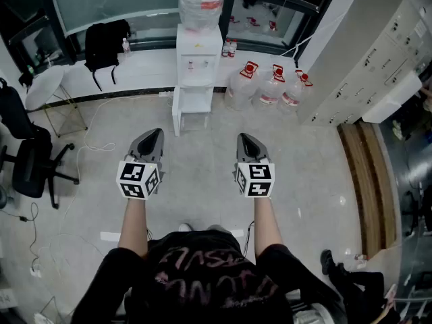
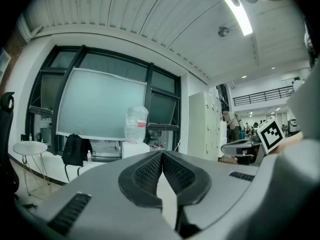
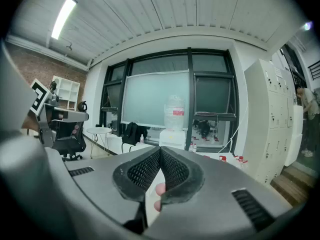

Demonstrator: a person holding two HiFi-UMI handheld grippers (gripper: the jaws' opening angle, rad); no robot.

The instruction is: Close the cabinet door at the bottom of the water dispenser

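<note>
There's the cabinet door (image 1: 176,113), hanging open at the foot of the water dispenser (image 1: 198,59). It stands out edge-on from the cabinet's left side. Its tall axis is upright, and its free edge points back across the floor (image 1: 202,181) toward the person. The dispenser sits against the far wall with its bottle (image 1: 201,2) on top. Spare jugs (image 1: 270,86) stand just to its right and a backpack (image 1: 104,42) rests on the ledge to the left.

Now the tongs. The left tongs (image 1: 155,135) are pinched together at the tips with nothing between them. The right tongs (image 1: 243,138) are the same, tips touching and empty. Both hover over bare floor, well short of the door.

Here's the relation that counts: the door lies straight ahead and a touch to the right of the left tongs. From the right tongs it lies ahead and clearly off to the left, so I'd judge the left side nearer.

From the left gripper view the dispenser (image 2: 134,149) shows just left of the closed tips (image 2: 162,154). From the right gripper view it (image 3: 172,138) rises just right of the tips (image 3: 160,150).

The task looks barely begun. The person likely has to move in, then press the door's outer face rightward and away.
</note>
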